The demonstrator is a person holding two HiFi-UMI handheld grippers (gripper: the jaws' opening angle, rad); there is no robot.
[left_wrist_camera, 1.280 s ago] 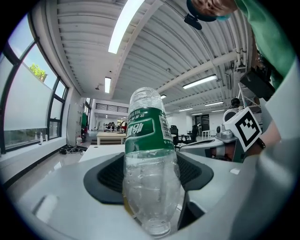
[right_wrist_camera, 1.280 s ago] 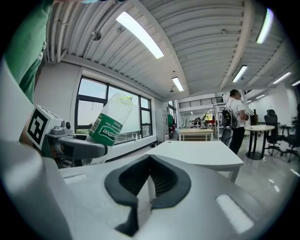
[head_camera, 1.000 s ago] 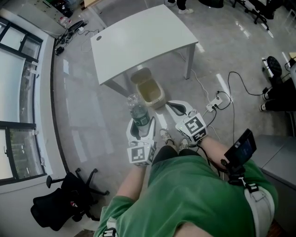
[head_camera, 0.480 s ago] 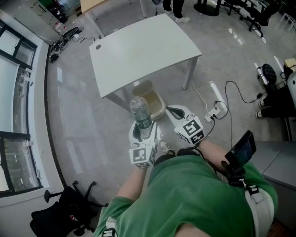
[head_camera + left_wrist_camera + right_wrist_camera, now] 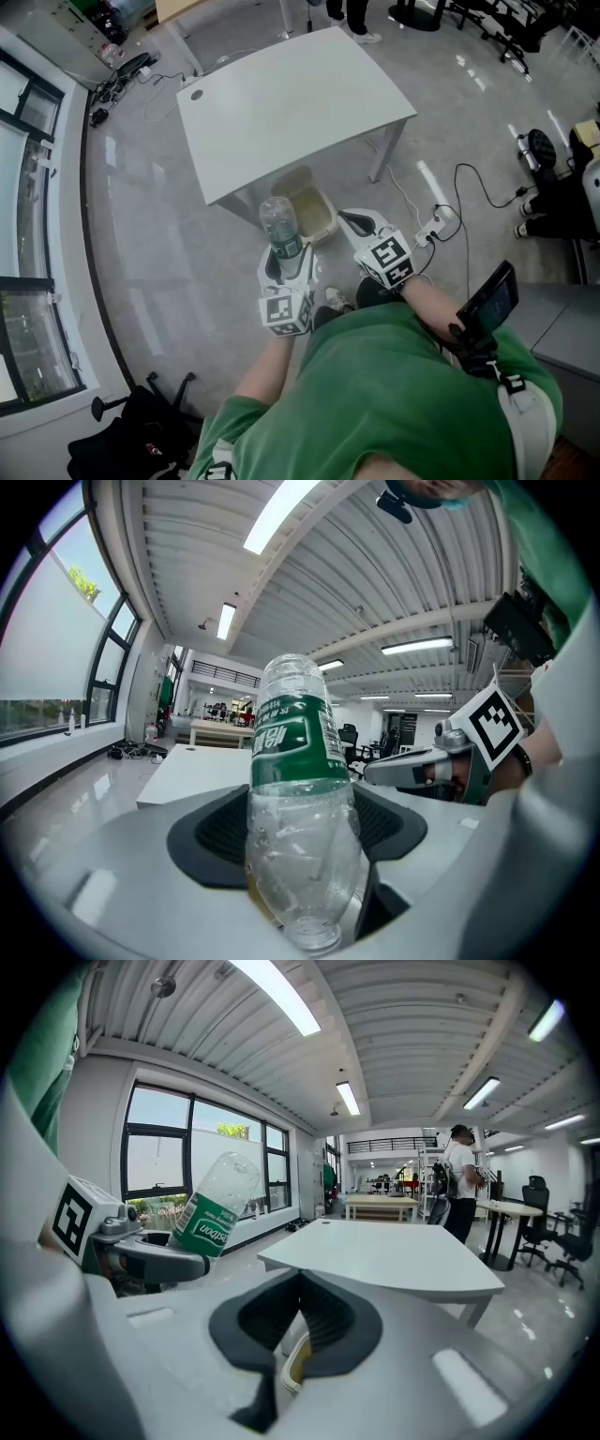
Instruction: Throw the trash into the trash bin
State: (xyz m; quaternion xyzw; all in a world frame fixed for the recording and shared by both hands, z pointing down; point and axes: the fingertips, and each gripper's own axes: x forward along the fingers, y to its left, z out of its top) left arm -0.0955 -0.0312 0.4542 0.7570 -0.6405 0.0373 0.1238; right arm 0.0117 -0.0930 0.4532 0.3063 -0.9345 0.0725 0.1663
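A clear, crumpled plastic bottle (image 5: 280, 228) with a green label stands cap-down in my left gripper (image 5: 287, 262), which is shut on its lower part. In the left gripper view the bottle (image 5: 298, 789) fills the middle between the dark pads (image 5: 217, 834). The beige trash bin (image 5: 307, 204) stands open on the floor under the white table's (image 5: 281, 103) near edge, just beyond the bottle. My right gripper (image 5: 360, 225) hovers right of the bin, its jaws together and empty. The right gripper view shows the bin's rim (image 5: 292, 1361) below those jaws, and the bottle (image 5: 214, 1206) at left.
Table legs (image 5: 386, 150) flank the bin. A power strip and cables (image 5: 437, 221) lie on the floor to the right. A black office chair (image 5: 141, 422) sits behind at lower left. Windows line the left wall. A person (image 5: 459, 1190) stands beyond the table.
The view has shifted forward toward the table. The bottle in my left gripper now overlaps the bin's near-left rim. The right gripper stays beside the bin.
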